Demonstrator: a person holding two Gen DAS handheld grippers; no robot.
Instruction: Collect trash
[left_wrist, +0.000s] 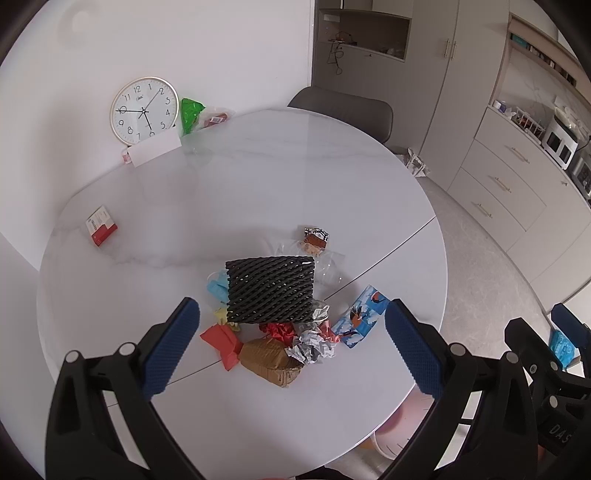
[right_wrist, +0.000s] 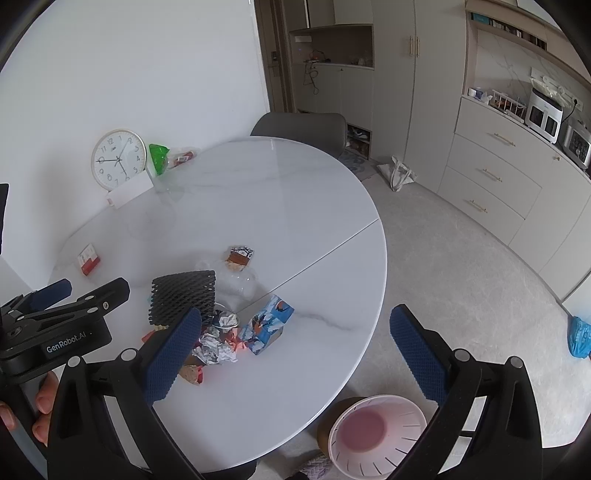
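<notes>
A heap of trash lies on the round white table: a black foam net sleeve, a brown wrapper, red paper, crumpled foil, a blue bird-print packet and clear plastic. My left gripper hovers open above the heap, with nothing between its fingers. In the right wrist view the same net sleeve, foil and blue packet show. My right gripper is open over the table's near edge. A pink bin stands on the floor below it.
A clock, a white card and a green bag lean by the wall at the table's back. A small red box lies at the left. A grey chair stands behind the table; cabinets line the right.
</notes>
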